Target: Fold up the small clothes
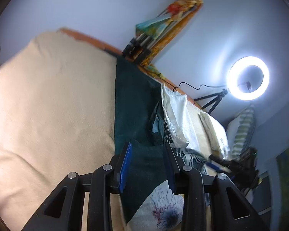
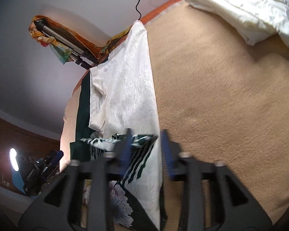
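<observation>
Beige blanket [image 1: 48,105] covers the bed. Left claw [image 1: 147,152] stands wide, its blue pads either side of a dark green cloth [image 1: 133,100] draped on the blanket. Right claw [image 2: 146,144] stands wide above a white garment [image 2: 125,88] with green stripes, lying beside the green cloth. Beyond, a ring light [image 1: 248,78] glows.

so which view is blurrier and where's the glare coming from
Right wrist view: motion-smeared, worst on the right gripper and its blue pads. Left wrist view: sharper; the ring light blows out white and haloes the wall, and the fisheye bends the beige blanket.
</observation>
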`<state>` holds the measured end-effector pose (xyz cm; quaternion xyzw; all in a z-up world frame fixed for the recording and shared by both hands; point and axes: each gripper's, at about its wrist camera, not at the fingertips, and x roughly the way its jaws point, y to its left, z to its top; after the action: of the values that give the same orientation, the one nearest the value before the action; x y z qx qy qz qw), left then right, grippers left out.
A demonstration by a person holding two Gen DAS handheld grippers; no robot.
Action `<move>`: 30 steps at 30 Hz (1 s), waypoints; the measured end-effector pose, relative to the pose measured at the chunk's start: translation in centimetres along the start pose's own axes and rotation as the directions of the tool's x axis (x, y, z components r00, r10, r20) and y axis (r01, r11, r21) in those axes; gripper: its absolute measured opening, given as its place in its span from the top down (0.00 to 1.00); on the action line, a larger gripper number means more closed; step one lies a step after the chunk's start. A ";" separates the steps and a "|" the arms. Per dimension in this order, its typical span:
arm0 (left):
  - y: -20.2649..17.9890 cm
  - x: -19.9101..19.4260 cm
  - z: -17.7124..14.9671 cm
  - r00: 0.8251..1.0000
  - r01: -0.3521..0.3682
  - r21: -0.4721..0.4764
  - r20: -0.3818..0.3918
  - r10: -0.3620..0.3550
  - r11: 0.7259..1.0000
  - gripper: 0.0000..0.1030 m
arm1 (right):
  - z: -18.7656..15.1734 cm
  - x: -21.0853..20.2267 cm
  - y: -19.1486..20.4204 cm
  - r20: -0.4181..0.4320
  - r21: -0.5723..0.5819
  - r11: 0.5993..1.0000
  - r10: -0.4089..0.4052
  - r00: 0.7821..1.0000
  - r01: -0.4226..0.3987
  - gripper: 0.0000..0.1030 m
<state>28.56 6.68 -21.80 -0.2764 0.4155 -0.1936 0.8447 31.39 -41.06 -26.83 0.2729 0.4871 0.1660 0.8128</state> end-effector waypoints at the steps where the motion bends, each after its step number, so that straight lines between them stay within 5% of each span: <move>1: -0.4 -0.4 -0.2 1.000 -0.010 0.033 0.005 0.010 0.999 0.69 | 0.0 -0.4 0.3 0.012 -0.026 0.999 -0.020 1.000 0.020 0.47; 6: -2.2 -0.7 -2.1 0.999 -0.022 0.132 -0.034 0.026 0.991 0.69 | -1.4 -2.4 3.3 0.039 -0.203 0.977 -0.051 0.998 0.058 0.47; 12: -5.2 0.9 -5.8 0.991 0.001 0.275 -0.129 0.036 0.961 0.66 | -5.9 -2.2 7.0 0.007 -0.421 0.901 -0.113 0.994 0.105 0.47; 20: -6.1 3.7 -9.2 0.967 -0.036 0.407 -0.216 0.134 0.913 0.65 | -9.0 -0.3 6.0 0.037 -0.504 0.819 -0.296 0.954 0.274 0.47; 27: -5.1 1.9 -5.3 0.980 -0.073 0.354 -0.147 0.132 0.932 0.65 | -6.5 -2.0 5.7 0.024 -0.452 0.868 -0.219 0.975 0.207 0.46; 30: -4.6 1.0 -1.7 0.990 -0.096 0.325 -0.070 0.125 0.941 0.52 | -4.3 -2.9 5.7 0.058 -0.438 0.881 -0.169 0.984 0.177 0.46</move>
<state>27.35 2.05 -20.41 -0.1025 0.4306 -0.2231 0.8685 26.18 -36.90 -22.95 0.0384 0.4515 0.1966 0.8695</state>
